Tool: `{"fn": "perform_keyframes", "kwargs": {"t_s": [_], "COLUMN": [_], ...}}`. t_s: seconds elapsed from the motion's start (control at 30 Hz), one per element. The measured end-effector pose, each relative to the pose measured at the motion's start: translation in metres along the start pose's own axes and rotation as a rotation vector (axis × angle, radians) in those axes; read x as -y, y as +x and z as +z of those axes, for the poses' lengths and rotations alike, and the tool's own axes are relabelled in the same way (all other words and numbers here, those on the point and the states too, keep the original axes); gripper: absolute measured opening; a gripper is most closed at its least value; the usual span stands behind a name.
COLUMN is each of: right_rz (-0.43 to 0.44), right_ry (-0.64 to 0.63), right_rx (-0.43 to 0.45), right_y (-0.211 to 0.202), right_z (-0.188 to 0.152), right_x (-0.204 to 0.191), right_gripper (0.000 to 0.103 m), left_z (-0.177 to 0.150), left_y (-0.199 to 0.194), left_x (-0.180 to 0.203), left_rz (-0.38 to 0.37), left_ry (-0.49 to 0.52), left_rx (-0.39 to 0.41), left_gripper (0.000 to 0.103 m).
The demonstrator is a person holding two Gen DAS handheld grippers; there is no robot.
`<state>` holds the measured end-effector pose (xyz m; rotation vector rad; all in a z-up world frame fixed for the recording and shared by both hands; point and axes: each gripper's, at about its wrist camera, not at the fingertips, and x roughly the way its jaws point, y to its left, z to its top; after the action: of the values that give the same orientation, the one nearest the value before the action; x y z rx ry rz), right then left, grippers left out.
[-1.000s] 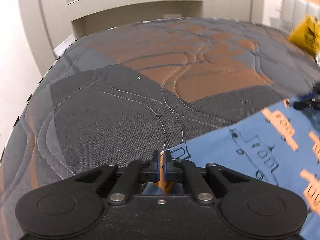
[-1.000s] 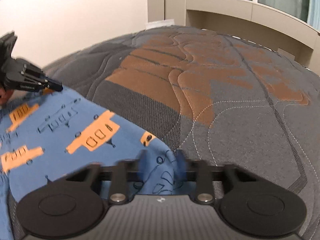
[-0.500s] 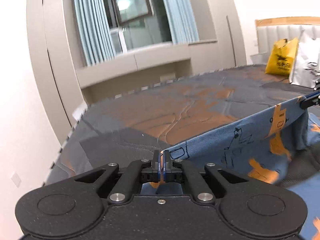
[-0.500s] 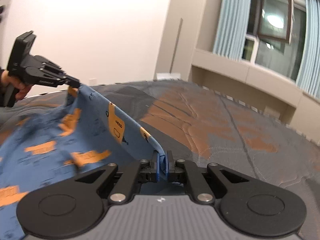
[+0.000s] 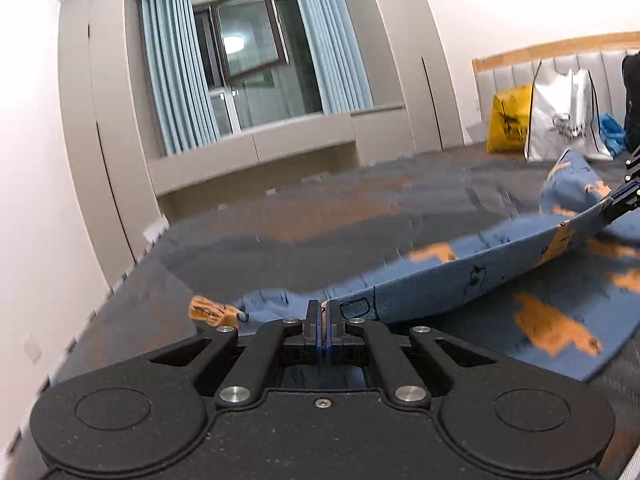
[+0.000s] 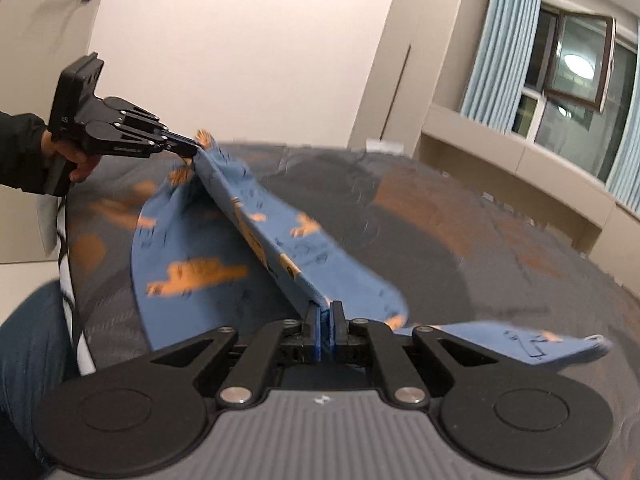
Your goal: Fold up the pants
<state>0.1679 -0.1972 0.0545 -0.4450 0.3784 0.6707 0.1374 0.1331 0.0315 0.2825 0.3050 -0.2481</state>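
Observation:
The blue pants with orange vehicle prints are lifted off the grey and orange mattress. My left gripper is shut on one corner of their edge. My right gripper is shut on the other corner. The edge hangs stretched between the two, and the rest of the pants trails down onto the bed. In the right wrist view the left gripper shows at upper left, held by a hand. In the left wrist view the right gripper shows at the right edge.
A yellow bag and a white bag stand at the padded headboard. A window with blue curtains and a low ledge lie beyond the bed. A door is at the left of the right wrist view.
Both grippers have risen from the mattress with the pants' edge pinched. The cloth now hangs stretched between them in the air, and the room shows behind the bed.

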Motion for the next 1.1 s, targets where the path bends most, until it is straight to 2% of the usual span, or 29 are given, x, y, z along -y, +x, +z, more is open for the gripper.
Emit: {"fn": "perform_keyframes", "kwargs": {"t_s": [0.17, 0.4, 0.6, 0.8, 0.83, 0.9, 0.93, 0.97, 1.0, 1.03, 1.07, 1.1], "right_rz": [-0.018, -0.005, 0.033, 0.05, 0.05, 0.061, 0.067, 0.069, 0.068, 0.064, 0.048, 0.032], "right_ry": [0.028, 0.034, -0.013, 0.031, 0.034, 0.06, 0.083, 0.106, 0.129, 0.151, 0.18, 0.206], "right_rx": [-0.004, 0.013, -0.041, -0.037, -0.03, -0.019, -0.008, -0.001, 0.007, 0.022, 0.037, 0.047], "right_y": [0.01, -0.016, -0.019, -0.014, -0.014, -0.016, -0.019, -0.022, -0.026, -0.03, -0.036, -0.04], "right_z": [-0.01, -0.023, -0.034, -0.048, -0.049, -0.052, -0.054, -0.056, -0.057, -0.059, -0.062, -0.063], "right_x": [-0.01, -0.019, -0.046, -0.048, -0.048, -0.045, -0.042, -0.038, -0.035, -0.032, -0.029, -0.026], "right_gripper": [0.004, 0.002, 0.002, 0.002, 0.002, 0.007, 0.02, 0.038, 0.049, 0.066, 0.076, 0.081], "left_z": [0.003, 0.001, -0.014, -0.014, -0.014, -0.012, -0.01, -0.008, -0.006, -0.003, 0.0, 0.004], "left_y": [-0.004, -0.009, -0.001, 0.001, 0.0, -0.005, -0.008, -0.011, -0.015, -0.019, -0.021, -0.023], "left_x": [-0.006, -0.003, 0.001, -0.002, -0.003, 0.002, 0.004, 0.008, 0.014, 0.021, 0.028, 0.038], "left_rz": [-0.002, -0.035, -0.057, -0.055, -0.059, -0.037, -0.026, -0.021, -0.01, 0.0, -0.001, -0.009], "left_ry": [-0.018, 0.078, 0.113, 0.09, 0.074, 0.04, 0.015, -0.006, -0.026, -0.042, -0.051, -0.058], "left_rx": [0.007, -0.097, -0.229, -0.246, -0.243, -0.232, -0.225, -0.213, -0.193, -0.17, -0.153, -0.132], "left_gripper": [0.001, 0.001, 0.001, 0.003, 0.006, 0.024, 0.048, 0.072, 0.079, 0.086, 0.091, 0.095]}}
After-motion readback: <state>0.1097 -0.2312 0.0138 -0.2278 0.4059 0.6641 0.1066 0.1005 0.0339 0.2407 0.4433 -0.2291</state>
